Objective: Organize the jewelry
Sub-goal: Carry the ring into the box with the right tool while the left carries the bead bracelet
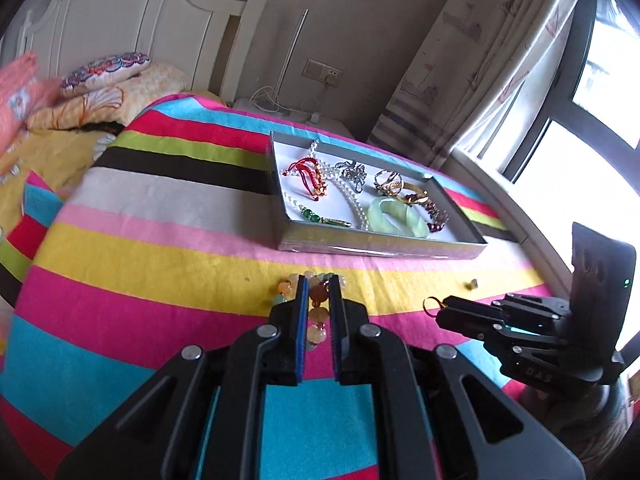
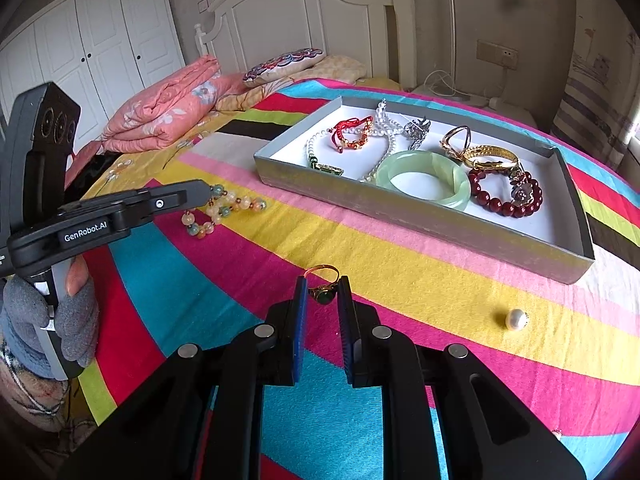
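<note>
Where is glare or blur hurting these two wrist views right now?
Left wrist view: the window at right is blown out white, and the folded pink quilt at far left is smeared. Right wrist view: evenly lit and sharp on the tray; both views bend strongly toward their edges.

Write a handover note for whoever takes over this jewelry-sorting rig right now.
Left hand-held gripper: shut on the multicolour bead bracelet, which lies on the striped bedspread.
Right hand-held gripper: shut on the gold ring with a green stone, also at the bedspread.
Grey tray: already holds the jade bangle, dark red bead bracelet, gold bangle, pearl necklace, red cord bracelet and other pieces.
Left: carry the bracelet and ring into the tray, then fetch the loose pearl from the bedspread to the right.
</note>
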Motion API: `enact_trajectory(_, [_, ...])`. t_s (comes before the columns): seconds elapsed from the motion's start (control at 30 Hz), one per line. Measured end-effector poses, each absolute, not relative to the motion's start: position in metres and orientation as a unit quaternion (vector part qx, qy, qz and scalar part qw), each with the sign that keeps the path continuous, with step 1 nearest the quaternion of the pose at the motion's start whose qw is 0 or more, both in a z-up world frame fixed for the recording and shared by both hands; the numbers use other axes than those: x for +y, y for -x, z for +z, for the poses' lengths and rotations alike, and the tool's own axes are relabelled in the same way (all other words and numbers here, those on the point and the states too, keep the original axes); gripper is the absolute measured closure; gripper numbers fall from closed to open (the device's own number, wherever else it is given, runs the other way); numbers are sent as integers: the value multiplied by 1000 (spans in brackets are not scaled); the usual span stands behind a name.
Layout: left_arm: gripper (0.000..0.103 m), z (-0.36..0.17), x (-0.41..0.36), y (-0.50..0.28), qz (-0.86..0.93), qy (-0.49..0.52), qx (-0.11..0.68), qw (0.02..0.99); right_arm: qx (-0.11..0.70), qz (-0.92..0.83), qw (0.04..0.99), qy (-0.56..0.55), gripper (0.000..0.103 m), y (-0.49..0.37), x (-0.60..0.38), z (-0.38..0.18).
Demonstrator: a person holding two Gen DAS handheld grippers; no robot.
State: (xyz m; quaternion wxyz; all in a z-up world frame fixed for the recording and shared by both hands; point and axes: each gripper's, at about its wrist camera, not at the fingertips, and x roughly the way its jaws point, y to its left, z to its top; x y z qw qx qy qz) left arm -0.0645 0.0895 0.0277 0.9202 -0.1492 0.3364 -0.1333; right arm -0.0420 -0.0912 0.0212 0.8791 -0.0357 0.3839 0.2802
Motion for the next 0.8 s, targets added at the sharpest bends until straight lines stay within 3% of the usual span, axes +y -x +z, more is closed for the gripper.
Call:
enact_trajectory(0.4, [94, 33, 98, 68, -142, 177, 324, 918, 363, 296, 884, 0, 88, 45, -104, 27])
enact_trajectory(0.8, [94, 78, 73, 69, -169, 145, 297, 928, 350, 304, 886, -29, 88, 47, -115, 33])
